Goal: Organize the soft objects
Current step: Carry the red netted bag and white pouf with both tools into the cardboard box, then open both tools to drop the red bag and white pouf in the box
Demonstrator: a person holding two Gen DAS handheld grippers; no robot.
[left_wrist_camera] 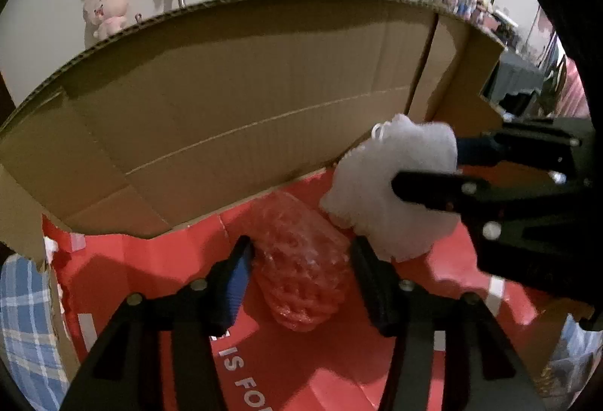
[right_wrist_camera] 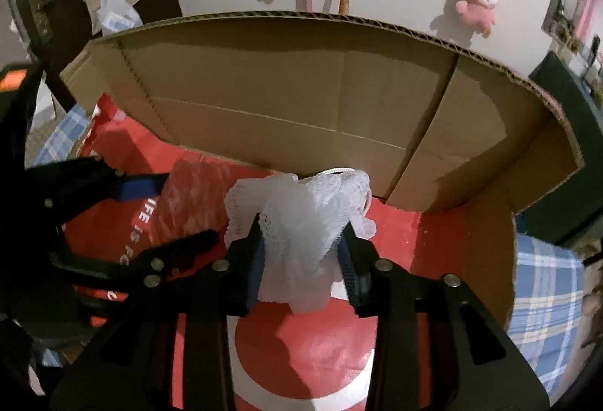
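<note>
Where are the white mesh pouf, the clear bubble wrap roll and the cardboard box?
white mesh pouf (right_wrist_camera: 301,222): right wrist view, on its bunched middle.
bubble wrap roll (left_wrist_camera: 301,260): left wrist view, on its middle.
cardboard box (right_wrist_camera: 301,90): right wrist view, on its far wall.

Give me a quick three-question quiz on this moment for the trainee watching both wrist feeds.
1. What does the right gripper have between its fingers?
2. True or false: the clear bubble-wrap bundle sits between the left gripper's fingers.
3. Is the open cardboard box's floor A) red or B) green?

Key:
1. The white mesh bath puff.
2. True.
3. A.
</note>
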